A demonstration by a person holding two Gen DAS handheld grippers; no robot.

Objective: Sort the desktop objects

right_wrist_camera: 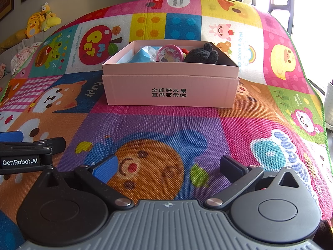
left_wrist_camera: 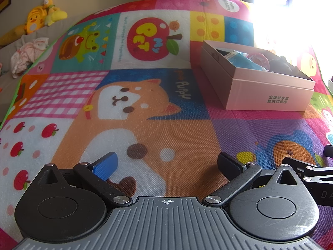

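I observed one pink box of smooth, matte cardboard, rectangular and open-topped, with black printed characters on its front wall; it stood at centre frame in the right wrist view and at the upper right in the left wrist view. Inside it I counted three distinct items: one fuzzy black plush toy at the right end, one round pink tin with a printed lid beside it, and one glossy blue packet at the left; a small red piece behind the tin was too hidden to identify. The box rested on a woven, coarse-textured play mat printed with cartoon animal panels. The left gripper hovered over the mat at lower frame with its jaws spread wide and gripping nothing. The right gripper was likewise spread wide and empty, low in its frame, short of the box. Each gripper carried one ribbed blue pad and one dark pad.
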